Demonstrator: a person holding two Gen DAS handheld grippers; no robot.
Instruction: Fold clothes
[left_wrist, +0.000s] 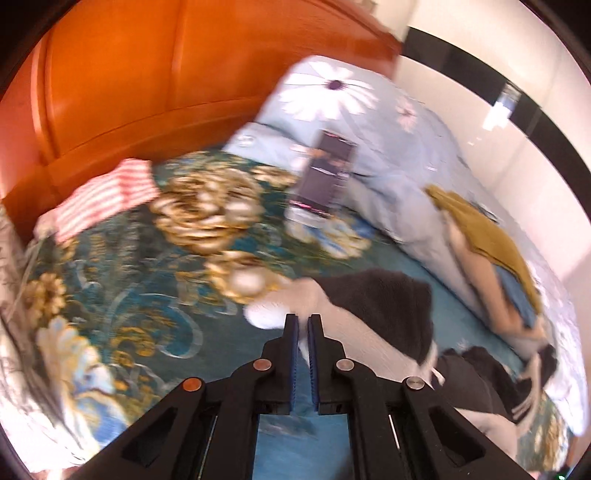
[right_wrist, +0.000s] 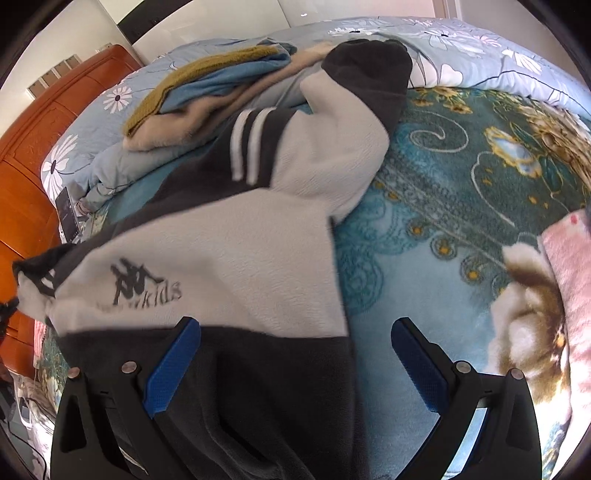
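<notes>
A white and dark grey fleece sweatshirt (right_wrist: 221, 240) with white sleeve stripes and a printed logo lies spread on the teal flowered blanket (right_wrist: 461, 166). My right gripper (right_wrist: 295, 326) hangs open just above its dark lower part, one blue pad over the cloth and the other past its edge. In the left wrist view my left gripper (left_wrist: 303, 319) is shut on a white edge of the sweatshirt (left_wrist: 369, 306). The cloth is pinched between the blue pads and trails off to the right over the blanket (left_wrist: 147, 258).
A stack of folded clothes (right_wrist: 207, 81), mustard, blue and beige, rests on the pale blue daisy quilt (left_wrist: 388, 147). A phone (left_wrist: 327, 173) leans against that quilt. A red-striped cloth (left_wrist: 103, 195) lies by the orange wooden headboard (left_wrist: 129, 74). A pink cloth (right_wrist: 569, 266) lies at the right.
</notes>
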